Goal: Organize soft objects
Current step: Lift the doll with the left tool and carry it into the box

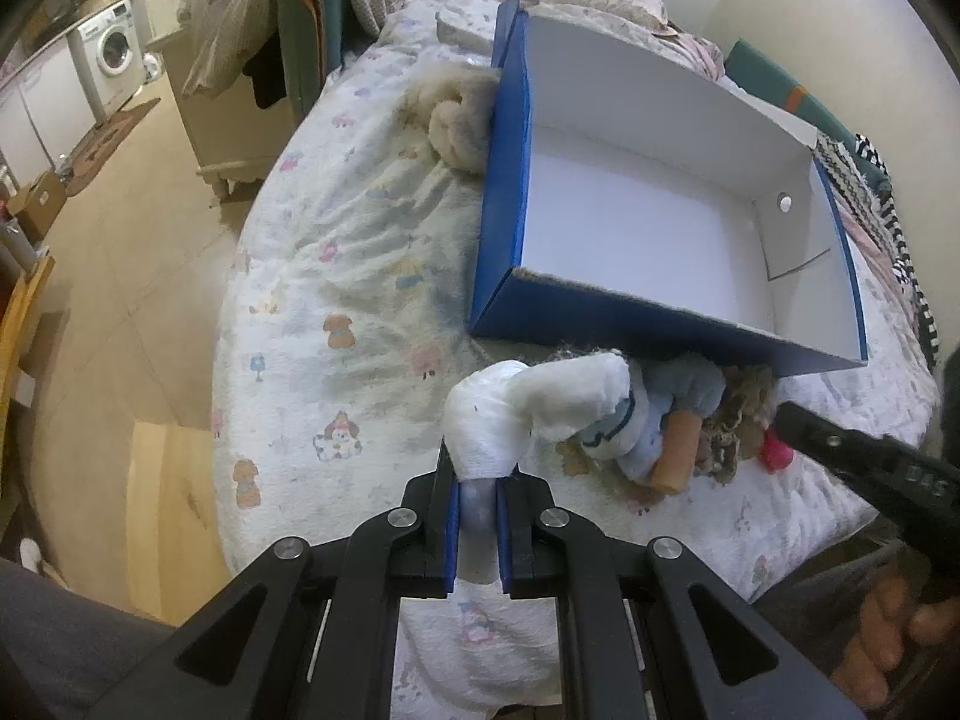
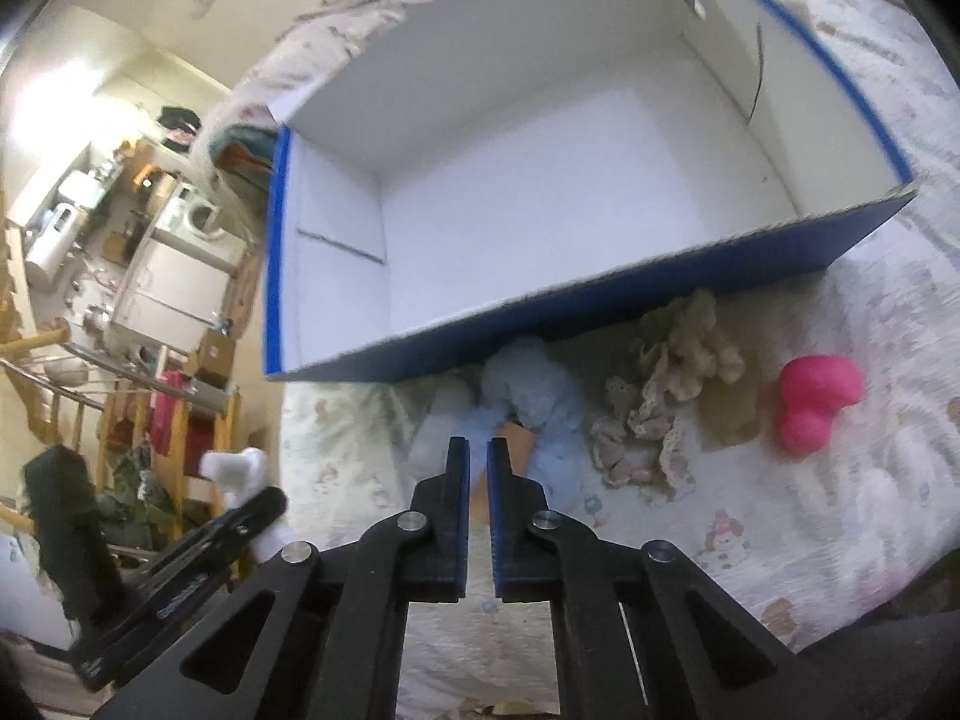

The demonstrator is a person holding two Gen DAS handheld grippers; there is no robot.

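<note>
My left claw pinches a white sock above the bed, my right claw hangs narrow and empty over the blue plush, with lace cloth, pink toy and the blue box close ahead.

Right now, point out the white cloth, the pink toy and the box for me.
white cloth (image 1: 528,405): left wrist view, on the bunched middle above the tool.
pink toy (image 2: 819,402): right wrist view, on its rounded body.
box (image 2: 630,297): right wrist view, on the blue near wall.
</note>
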